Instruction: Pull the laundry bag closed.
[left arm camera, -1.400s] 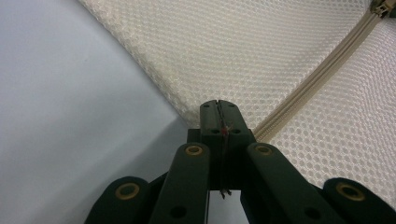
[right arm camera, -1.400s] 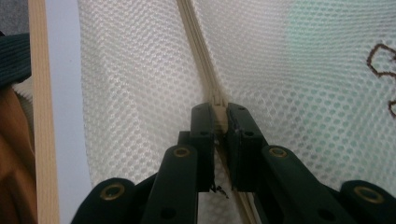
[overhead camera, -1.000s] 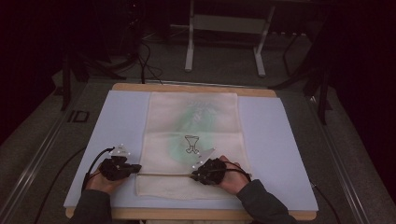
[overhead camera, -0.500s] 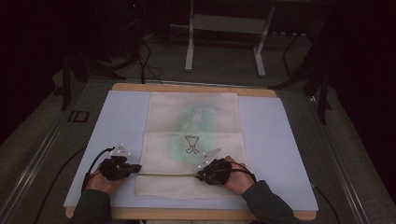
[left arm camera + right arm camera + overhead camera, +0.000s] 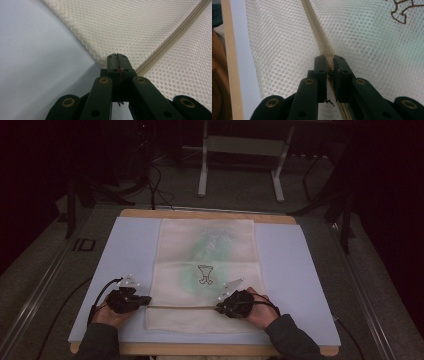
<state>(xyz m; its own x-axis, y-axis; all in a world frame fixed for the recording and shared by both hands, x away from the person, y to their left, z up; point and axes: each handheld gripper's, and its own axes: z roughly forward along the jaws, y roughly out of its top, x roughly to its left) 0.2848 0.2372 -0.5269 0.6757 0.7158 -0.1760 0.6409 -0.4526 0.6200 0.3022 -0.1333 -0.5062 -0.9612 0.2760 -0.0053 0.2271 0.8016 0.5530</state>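
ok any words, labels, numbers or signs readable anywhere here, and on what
No readable words or numbers.
mesh laundry bag: a dark outline emblem near its middle, a drawn figure, no letters; part of it shows brown in the right gripper view.
floor left of the table: a small dark rectangular mark, too small to read.

A cream mesh laundry bag point(image 5: 205, 270) lies flat at the centre of the frame, a small dark embroidered figure point(image 5: 204, 273) mid-panel, green showing through, its zipper point(image 5: 182, 307) running across near the lower edge.
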